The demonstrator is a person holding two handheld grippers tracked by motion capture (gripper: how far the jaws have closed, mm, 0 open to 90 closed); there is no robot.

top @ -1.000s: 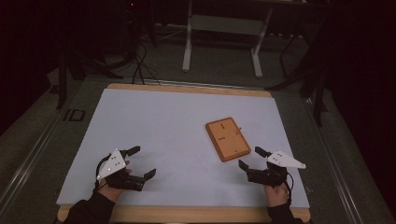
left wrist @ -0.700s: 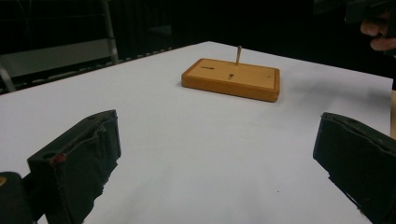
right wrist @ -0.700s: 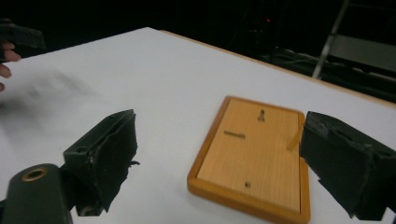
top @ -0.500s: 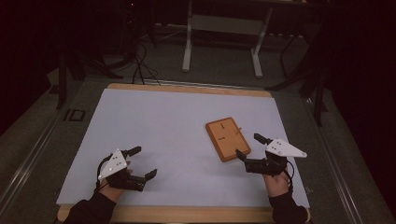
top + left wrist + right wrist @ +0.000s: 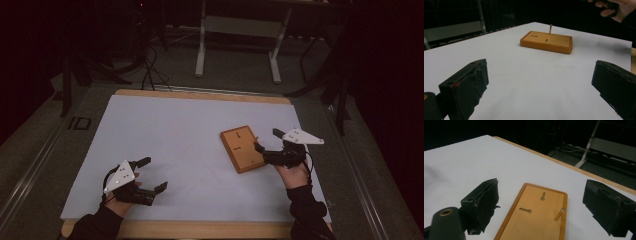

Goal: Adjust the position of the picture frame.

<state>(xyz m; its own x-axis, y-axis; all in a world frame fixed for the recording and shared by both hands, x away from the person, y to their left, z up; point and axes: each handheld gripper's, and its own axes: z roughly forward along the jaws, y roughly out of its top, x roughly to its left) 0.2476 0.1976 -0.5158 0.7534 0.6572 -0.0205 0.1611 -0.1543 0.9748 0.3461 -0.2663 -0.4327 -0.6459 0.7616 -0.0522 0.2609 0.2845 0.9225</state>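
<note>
A flat wooden block (image 5: 242, 148) lies right of centre on the white sheet. It has two small slots (image 5: 543, 195) in its top and a thin wooden peg (image 5: 559, 214) standing near one edge. My right gripper (image 5: 267, 139) hovers open at the block's right side, its jaws spread wider than the block (image 5: 536, 220) below them. My left gripper (image 5: 153, 174) rests open near the front left of the sheet, far from the block (image 5: 546, 42). Nothing is between its jaws. The peg (image 5: 550, 28) looks upright from there.
The white sheet (image 5: 175, 130) covers a wooden table whose edge (image 5: 200, 95) shows at the back and front. Behind the table stand metal frame legs (image 5: 201, 55) and floor cables (image 5: 150, 65). The person's right hand (image 5: 614, 7) appears at the top right of the left gripper view.
My right gripper has moved forward and left, from near the front edge up to the block's right side. The left gripper has stayed put.
</note>
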